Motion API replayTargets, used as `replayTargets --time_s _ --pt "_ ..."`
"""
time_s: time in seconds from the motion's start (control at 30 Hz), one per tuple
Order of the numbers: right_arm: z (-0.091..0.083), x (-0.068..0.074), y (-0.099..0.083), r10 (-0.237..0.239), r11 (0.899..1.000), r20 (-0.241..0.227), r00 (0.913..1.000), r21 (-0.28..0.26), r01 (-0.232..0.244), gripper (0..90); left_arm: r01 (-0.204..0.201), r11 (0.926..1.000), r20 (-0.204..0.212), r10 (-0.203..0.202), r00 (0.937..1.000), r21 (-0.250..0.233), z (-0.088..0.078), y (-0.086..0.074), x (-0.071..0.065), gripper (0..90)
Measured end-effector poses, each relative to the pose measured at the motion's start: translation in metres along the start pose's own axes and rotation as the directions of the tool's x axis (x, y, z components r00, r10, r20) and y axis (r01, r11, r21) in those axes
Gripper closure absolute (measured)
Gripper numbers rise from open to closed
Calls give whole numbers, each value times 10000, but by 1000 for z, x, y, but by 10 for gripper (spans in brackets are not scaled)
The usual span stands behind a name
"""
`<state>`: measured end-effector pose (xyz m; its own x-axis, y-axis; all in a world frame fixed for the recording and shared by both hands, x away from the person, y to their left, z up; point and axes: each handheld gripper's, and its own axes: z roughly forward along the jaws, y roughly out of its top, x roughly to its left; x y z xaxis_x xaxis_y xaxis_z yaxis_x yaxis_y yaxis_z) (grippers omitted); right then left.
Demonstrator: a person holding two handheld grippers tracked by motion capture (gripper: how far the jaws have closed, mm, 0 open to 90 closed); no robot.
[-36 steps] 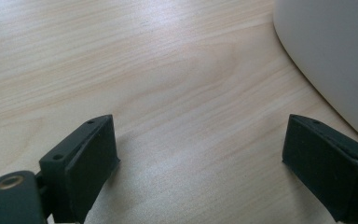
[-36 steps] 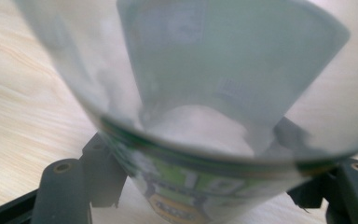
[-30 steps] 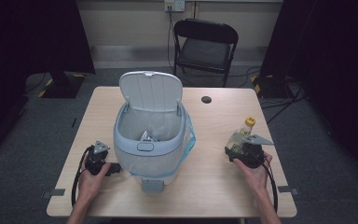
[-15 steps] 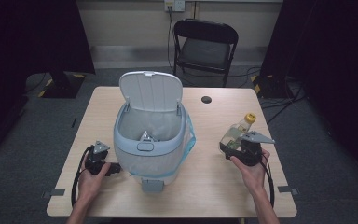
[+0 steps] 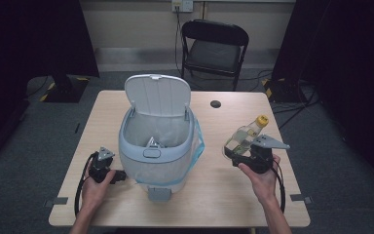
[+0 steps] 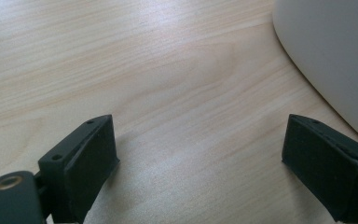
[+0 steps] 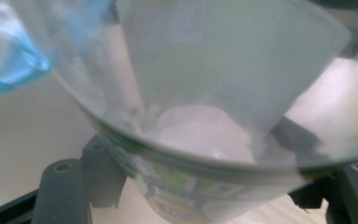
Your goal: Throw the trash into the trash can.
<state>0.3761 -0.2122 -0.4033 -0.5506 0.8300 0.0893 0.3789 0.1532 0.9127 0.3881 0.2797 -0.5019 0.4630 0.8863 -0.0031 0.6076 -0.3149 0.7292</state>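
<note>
A pale blue-grey bin with its lid swung up stands mid-table, a blue-edged liner bag inside. A clear plastic bottle with a yellow cap is lifted off the table to the bin's right, cap pointing away and up. My right gripper is shut on the bottle's lower body; in the right gripper view the bottle sits between both jaws. My left gripper rests on the table at the bin's left, open, and in the left gripper view the bin wall curves beside its far jaw.
The wooden table has a small black disc near its far edge. A black folding chair stands behind the table. A foot pedal juts from the bin's front. Bare tabletop lies in front of the bin and right of it.
The right gripper has raised the bottle and carried it left toward the bin, tilting it more. The left gripper has stayed put.
</note>
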Motion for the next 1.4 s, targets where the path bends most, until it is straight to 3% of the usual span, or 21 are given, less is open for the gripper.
replayTargets --time_s 0.2,0.63,1.13,1.4 --pt "-11 6 15 -152 9991 -278 9995 -394 141 279 -73 10000 -42 73 10000 26 0 0 0 93" --pt "-27 18 56 -338 9933 -381 9987 -1120 294 279 7 10000 -10 -7 10000 -2 0 0 0 94" --pt "-37 36 93 -729 9749 -870 9935 -2164 526 279 0 10000 -10 0 10000 4 0 0 0 93" --pt "-42 46 113 -1018 9618 -1293 9864 -2661 643 279 6 10000 -10 -6 10000 -2 0 0 0 94"
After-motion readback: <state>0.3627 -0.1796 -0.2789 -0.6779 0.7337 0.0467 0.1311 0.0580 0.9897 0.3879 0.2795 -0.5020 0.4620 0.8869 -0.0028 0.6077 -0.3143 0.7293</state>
